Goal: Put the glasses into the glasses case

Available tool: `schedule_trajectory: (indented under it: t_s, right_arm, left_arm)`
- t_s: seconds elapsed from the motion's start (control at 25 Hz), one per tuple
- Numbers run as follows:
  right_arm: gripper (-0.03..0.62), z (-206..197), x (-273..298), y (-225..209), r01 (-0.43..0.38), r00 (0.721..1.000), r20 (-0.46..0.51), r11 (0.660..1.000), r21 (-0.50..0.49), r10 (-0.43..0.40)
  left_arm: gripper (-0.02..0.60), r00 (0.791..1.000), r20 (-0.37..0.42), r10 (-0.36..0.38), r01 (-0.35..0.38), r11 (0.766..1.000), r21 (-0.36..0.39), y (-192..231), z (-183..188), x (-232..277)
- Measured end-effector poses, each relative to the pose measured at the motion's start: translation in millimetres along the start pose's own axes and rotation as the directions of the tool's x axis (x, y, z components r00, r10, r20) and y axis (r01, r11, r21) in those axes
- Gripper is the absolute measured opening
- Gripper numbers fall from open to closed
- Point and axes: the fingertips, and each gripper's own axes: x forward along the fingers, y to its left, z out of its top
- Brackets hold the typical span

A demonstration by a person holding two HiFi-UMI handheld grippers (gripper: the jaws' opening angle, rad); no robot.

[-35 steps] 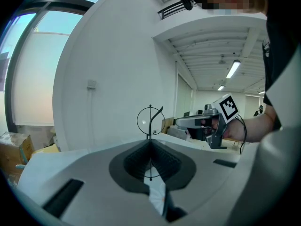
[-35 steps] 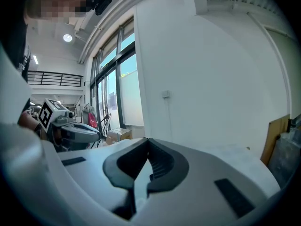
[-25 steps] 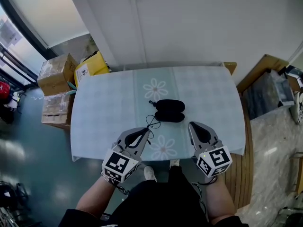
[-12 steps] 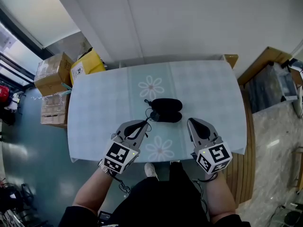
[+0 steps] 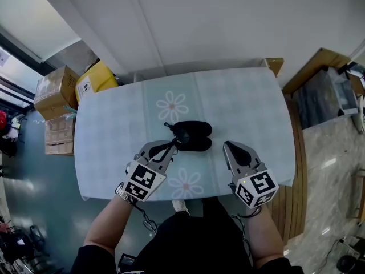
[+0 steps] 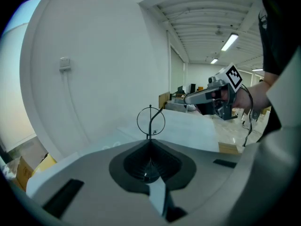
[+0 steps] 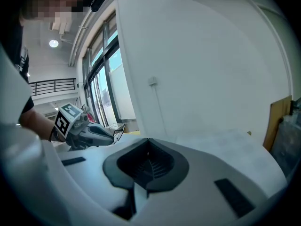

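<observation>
The black glasses case (image 5: pixel 194 136) lies on the pale blue tablecloth (image 5: pixel 114 130) near the table's middle; it looks like two dark halves lying open. My left gripper (image 5: pixel 169 148) is shut on thin wire-framed glasses (image 5: pixel 174 133), held at the case's left end. In the left gripper view one round lens of the glasses (image 6: pixel 151 120) stands up from the closed tips of the left gripper (image 6: pixel 150 138). My right gripper (image 5: pixel 231 146) hovers right of the case, shut with nothing in it; in the right gripper view its tips (image 7: pixel 148 140) meet.
Cardboard boxes (image 5: pixel 52 88) and a yellow box (image 5: pixel 96 77) stand on the floor left of the table. Wooden boards and a wrapped crate (image 5: pixel 322 93) sit to the right. A white wall runs along the table's far edge.
My left gripper has carried the glasses forward and right, up to the case's left end. The right gripper has hardly moved.
</observation>
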Motion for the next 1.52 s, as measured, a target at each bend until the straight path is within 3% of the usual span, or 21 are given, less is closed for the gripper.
schedule_trajectory:
  t_s: [0.32,0.64,1.2,1.52]
  right_arm:
    - [0.023,-13,5,-26,0.009,1.0,-0.024,0.999,0.031,-0.008]
    - [0.023,-23,7,-49,0.031,0.998,-0.05,0.998,0.063,-0.028]
    - [0.023,-42,10,-74,0.065,0.994,-0.092,0.992,0.104,-0.056]
    - [0.023,-45,12,-78,0.068,0.994,-0.097,0.991,0.118,-0.057]
  left_arm:
    - [0.031,0.993,-0.098,-0.062,0.068,0.996,0.061,-3,-16,46]
    - [0.031,0.964,-0.224,-0.141,0.177,0.973,0.145,-9,-37,84]
    - [0.031,0.861,-0.439,-0.256,0.401,0.873,0.278,-21,-73,128]
    - [0.031,0.796,-0.534,-0.284,0.486,0.826,0.285,-27,-88,133]
